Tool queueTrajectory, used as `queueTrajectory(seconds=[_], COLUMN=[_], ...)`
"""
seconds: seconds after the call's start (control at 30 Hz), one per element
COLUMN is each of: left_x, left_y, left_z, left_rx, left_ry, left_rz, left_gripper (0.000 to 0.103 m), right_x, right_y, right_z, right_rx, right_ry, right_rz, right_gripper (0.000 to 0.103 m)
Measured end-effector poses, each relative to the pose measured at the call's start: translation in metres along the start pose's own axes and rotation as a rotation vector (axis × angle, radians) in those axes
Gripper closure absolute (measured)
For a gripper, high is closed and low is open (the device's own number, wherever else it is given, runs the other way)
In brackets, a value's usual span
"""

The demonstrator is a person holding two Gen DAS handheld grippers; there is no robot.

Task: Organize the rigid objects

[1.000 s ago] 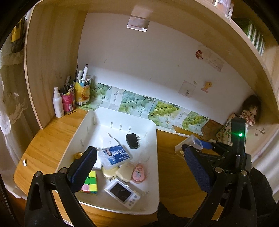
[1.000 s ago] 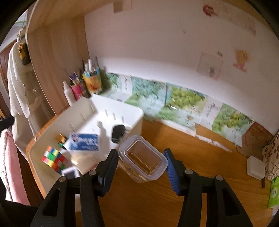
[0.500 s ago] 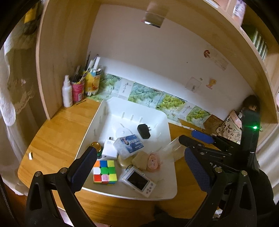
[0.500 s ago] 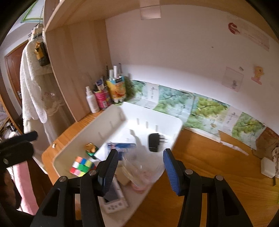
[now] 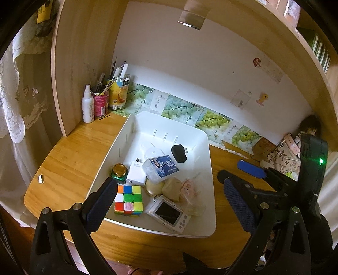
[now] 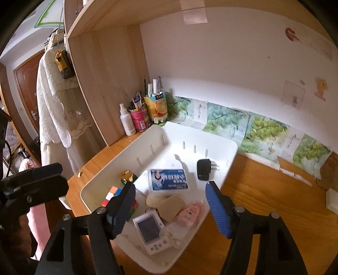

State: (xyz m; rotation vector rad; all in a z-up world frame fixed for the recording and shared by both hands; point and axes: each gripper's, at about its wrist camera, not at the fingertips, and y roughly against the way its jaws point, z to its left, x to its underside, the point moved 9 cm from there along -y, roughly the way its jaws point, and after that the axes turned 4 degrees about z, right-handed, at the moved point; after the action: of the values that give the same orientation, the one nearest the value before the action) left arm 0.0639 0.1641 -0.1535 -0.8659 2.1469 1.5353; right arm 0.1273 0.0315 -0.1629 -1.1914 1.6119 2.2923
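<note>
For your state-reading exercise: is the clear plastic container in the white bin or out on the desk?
In. The clear plastic container lies inside the white bin, at its near right corner beside the handheld device; the right gripper has open, empty jaws.

We see both views lit evenly and fairly bright, with a warm cast on the wood and soft shadows inside the white tray (image 5: 211, 160). Strong fisheye bending curves the shelf (image 6: 118, 14) edges, the corners go black, and focus stays mostly sharp.
</note>
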Motion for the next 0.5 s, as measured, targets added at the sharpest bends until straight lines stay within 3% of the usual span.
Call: queueTrajectory(seconds=[0.2, 0.5], left_x=[0.01, 0.023], left_y=[-0.012, -0.031], left_z=[-0.034, -0.106], left_rx=[-0.05, -0.125], left_ry=[-0.01, -0.054], left_rz=[0.041, 0.064], left_gripper=[0.003, 0.002], right_x=[0.036, 0.091], right_y=[0.022, 0.07], right_z=[-0.04, -0.11], right_rx=[0.001, 0.038], right_ry=[-0.077, -0.223], right_rz=[0.04, 0.12], right_gripper=[0.022, 0.021])
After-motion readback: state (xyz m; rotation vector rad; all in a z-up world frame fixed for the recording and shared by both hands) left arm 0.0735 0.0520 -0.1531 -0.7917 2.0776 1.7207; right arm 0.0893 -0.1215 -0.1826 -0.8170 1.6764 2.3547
